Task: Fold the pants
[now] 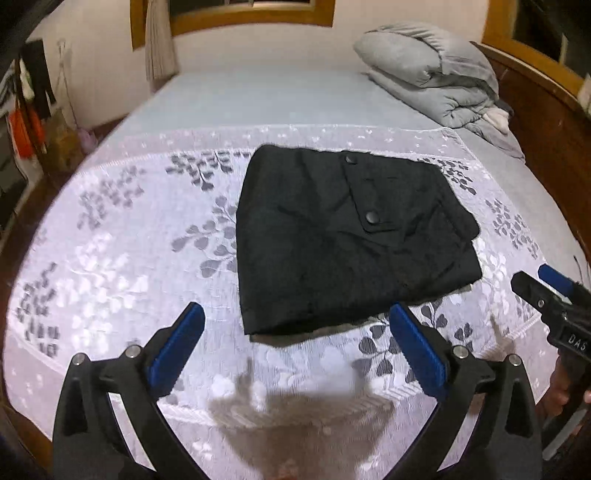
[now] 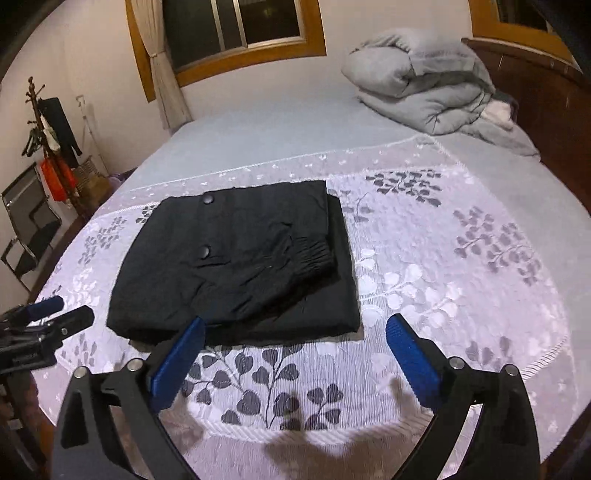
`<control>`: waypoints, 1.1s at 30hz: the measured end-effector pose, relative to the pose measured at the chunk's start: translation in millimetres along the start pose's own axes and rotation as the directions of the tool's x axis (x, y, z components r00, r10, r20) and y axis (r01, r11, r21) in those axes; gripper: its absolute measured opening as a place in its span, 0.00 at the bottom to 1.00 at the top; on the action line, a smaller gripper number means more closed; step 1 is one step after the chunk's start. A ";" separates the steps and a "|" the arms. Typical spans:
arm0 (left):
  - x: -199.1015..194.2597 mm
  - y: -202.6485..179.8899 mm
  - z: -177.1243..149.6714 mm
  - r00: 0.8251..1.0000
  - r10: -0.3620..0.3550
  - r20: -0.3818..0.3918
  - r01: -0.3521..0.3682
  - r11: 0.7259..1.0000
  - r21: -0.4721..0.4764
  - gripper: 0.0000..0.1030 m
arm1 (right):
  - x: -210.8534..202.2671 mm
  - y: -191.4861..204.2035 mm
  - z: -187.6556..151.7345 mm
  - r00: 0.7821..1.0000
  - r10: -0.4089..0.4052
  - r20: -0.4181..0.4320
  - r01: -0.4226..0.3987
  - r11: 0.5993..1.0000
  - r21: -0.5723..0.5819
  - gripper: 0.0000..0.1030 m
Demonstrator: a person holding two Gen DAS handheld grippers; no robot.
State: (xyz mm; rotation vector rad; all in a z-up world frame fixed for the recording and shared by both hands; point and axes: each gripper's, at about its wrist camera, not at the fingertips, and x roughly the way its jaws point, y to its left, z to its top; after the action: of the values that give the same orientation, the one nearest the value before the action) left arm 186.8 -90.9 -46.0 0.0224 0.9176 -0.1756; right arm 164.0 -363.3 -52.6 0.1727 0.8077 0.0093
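Note:
The black pants (image 1: 347, 236) lie folded into a compact rectangle on the white leaf-patterned cover (image 1: 129, 258) of the bed, with a buttoned pocket flap on top. They also show in the right wrist view (image 2: 240, 262). My left gripper (image 1: 297, 325) is open and empty, just in front of the near edge of the pants. My right gripper (image 2: 295, 332) is open and empty, at the near right corner of the pants. The right gripper shows at the right edge of the left wrist view (image 1: 546, 291). The left gripper shows at the left edge of the right wrist view (image 2: 51, 314).
A folded grey quilt (image 1: 432, 74) lies at the far right of the bed, against the wooden headboard (image 1: 546, 122). A coat rack with clothes (image 2: 51, 140) and a chair (image 2: 26, 229) stand to the left of the bed. A curtained window (image 2: 236, 26) is on the far wall.

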 end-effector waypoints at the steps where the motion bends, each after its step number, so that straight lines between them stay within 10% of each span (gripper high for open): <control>1: -8.0 -0.2 -2.5 1.000 -0.015 0.004 0.015 1.000 -0.010 0.97 | -4.1 0.2 -0.6 1.000 0.017 -0.001 -0.017 1.000 0.007 0.96; 33: -140.0 -9.4 -43.8 0.988 0.030 0.151 -0.024 0.999 -0.042 0.97 | -120.2 44.3 -25.8 0.996 -0.068 0.061 0.073 0.994 -0.077 0.96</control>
State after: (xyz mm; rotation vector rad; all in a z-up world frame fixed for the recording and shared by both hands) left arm 67.5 -76.3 38.7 -0.0157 0.7680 -0.1316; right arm 64.8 -324.7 23.2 0.0695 0.7534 -0.0306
